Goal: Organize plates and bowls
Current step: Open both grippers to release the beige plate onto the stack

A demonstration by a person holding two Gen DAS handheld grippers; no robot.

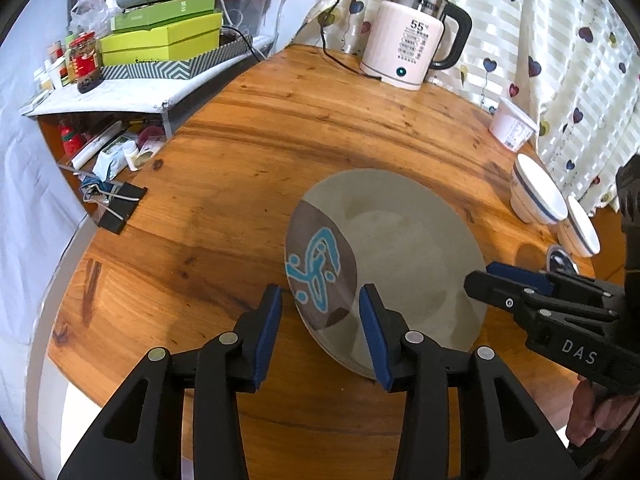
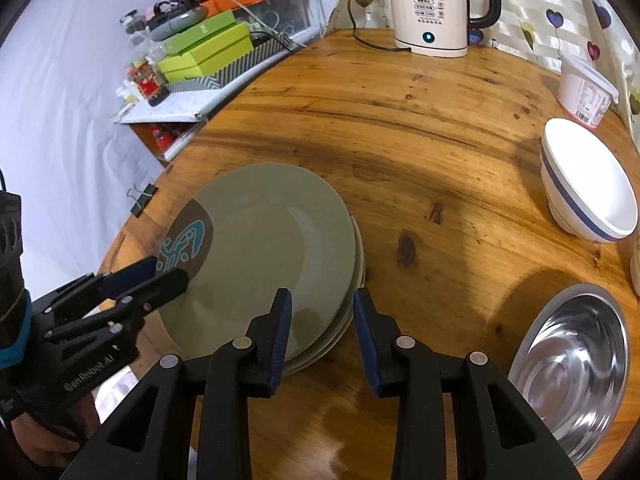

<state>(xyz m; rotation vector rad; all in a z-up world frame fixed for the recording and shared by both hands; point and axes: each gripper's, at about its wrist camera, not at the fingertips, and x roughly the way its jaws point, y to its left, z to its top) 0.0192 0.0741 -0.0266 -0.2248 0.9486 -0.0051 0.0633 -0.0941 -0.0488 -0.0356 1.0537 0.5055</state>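
A stack of grey-green plates lies flat on the round wooden table; the top one has a brown patch with a blue figure. My left gripper straddles the stack's left rim, one pad outside it and one over the brown patch, open with a gap on both sides. My right gripper straddles the right rim the same way, open and not pressing. Two white bowls with a blue band stand at the right. A steel bowl sits near the front right.
A white electric kettle with its cord stands at the back, and a white tub sits by the heart-print curtain. A cluttered shelf of green boxes borders the table's left. A black binder clip lies at the left edge.
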